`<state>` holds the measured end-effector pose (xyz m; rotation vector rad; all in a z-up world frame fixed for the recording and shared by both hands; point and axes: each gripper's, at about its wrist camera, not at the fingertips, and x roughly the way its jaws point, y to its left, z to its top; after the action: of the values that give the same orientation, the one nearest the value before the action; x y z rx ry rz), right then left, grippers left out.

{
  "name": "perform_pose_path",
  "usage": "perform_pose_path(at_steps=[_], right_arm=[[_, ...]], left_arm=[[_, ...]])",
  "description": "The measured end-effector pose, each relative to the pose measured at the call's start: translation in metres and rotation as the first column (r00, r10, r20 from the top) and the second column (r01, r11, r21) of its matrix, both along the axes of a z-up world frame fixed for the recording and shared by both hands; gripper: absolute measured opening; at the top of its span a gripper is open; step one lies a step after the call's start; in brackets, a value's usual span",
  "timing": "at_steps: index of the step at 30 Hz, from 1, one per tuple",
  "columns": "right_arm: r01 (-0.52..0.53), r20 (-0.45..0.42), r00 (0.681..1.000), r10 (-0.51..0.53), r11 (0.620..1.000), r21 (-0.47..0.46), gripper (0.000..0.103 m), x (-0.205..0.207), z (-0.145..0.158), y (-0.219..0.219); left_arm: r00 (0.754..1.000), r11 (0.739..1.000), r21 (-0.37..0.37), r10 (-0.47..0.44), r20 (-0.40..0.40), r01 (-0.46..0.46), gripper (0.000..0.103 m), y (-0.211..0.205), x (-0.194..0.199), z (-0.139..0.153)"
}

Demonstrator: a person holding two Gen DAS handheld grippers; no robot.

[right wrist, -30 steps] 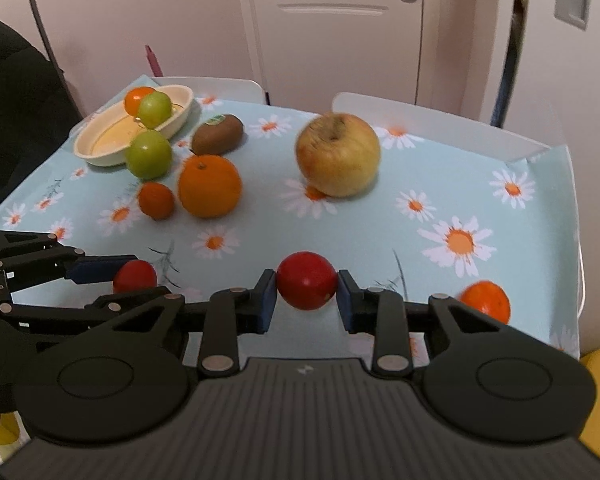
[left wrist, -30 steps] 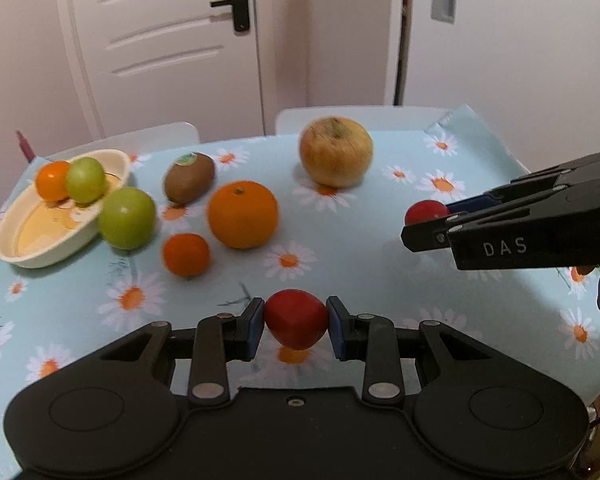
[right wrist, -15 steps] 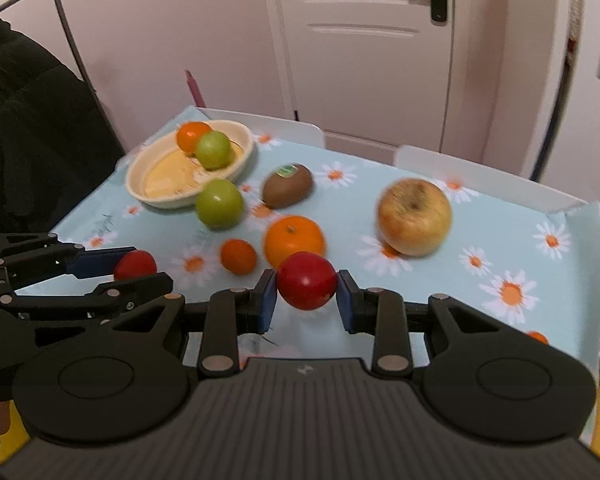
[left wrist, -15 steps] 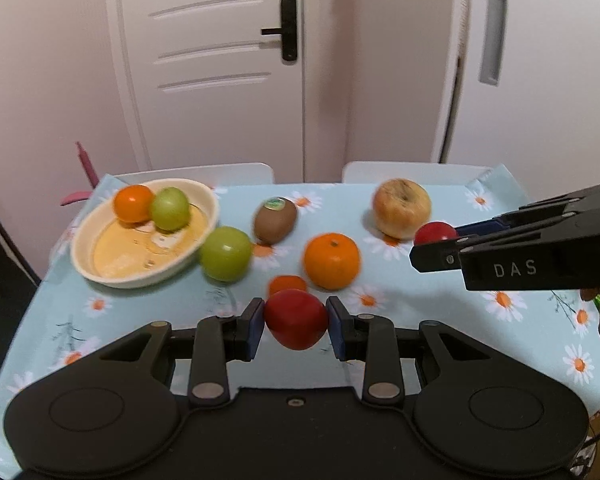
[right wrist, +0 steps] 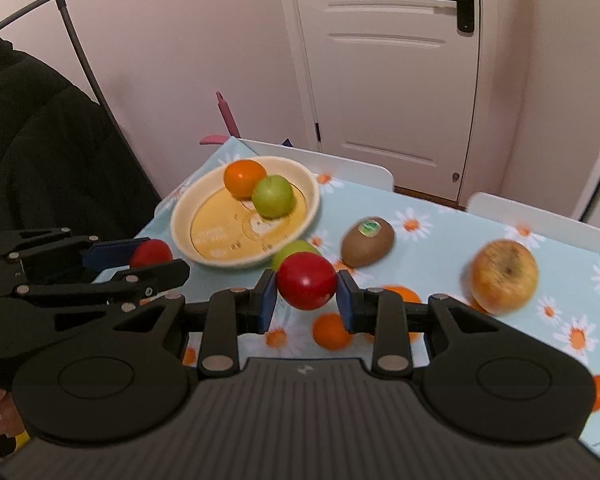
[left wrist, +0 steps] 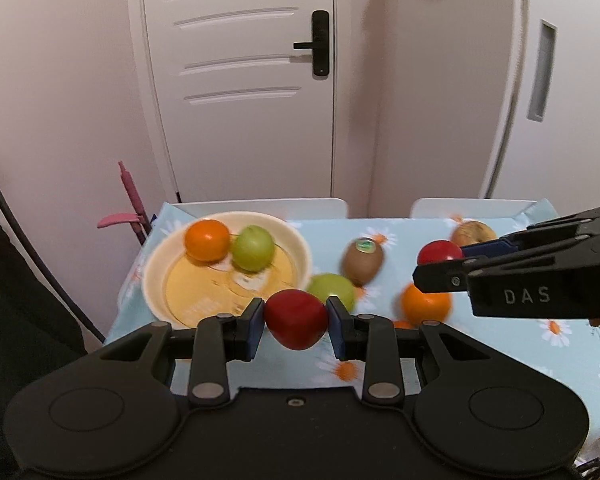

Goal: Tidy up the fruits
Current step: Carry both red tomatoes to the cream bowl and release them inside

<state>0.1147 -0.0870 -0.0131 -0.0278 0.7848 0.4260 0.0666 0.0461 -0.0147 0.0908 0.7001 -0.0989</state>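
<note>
Both grippers have risen and drawn toward the cream bowl [left wrist: 304, 254], the left gripper [left wrist: 296, 322] and right gripper [right wrist: 306, 290] each carrying its red fruit along

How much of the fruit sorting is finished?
Done: an orange and a green fruit lie in the bowl. In hand: each tool, left and right, grips a red fruit. Left on the table: kiwi, apple, other fruits.

Daisy-print blue tablecloth [left wrist: 480, 344], cream bowl [left wrist: 156, 276]
</note>
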Motion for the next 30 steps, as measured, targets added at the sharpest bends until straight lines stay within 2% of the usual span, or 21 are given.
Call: perform_pose_path(at_steps=[7, 15, 30], right_arm=[[0.031, 0.0, 1.0, -0.031, 1.0, -0.002, 0.047, 0.028, -0.002, 0.039], [0.07, -0.024, 0.997, -0.07, 0.997, -0.029, 0.047, 0.061, -0.021, 0.072], [0.126, -0.073, 0.988, -0.133, 0.987, -0.097, 0.047, 0.106, -0.054, 0.094]], left_arm=[[1.0, 1.0, 0.017, -0.017, -0.001, 0.017, 0.037, 0.045, 0.038, -0.002], [0.999, 0.999, 0.024, -0.038, -0.022, 0.039, 0.037, 0.081, 0.083, -0.022], [0.995, 0.995, 0.072, -0.062, -0.083, 0.068, 0.037, 0.108, 0.156, -0.073]])
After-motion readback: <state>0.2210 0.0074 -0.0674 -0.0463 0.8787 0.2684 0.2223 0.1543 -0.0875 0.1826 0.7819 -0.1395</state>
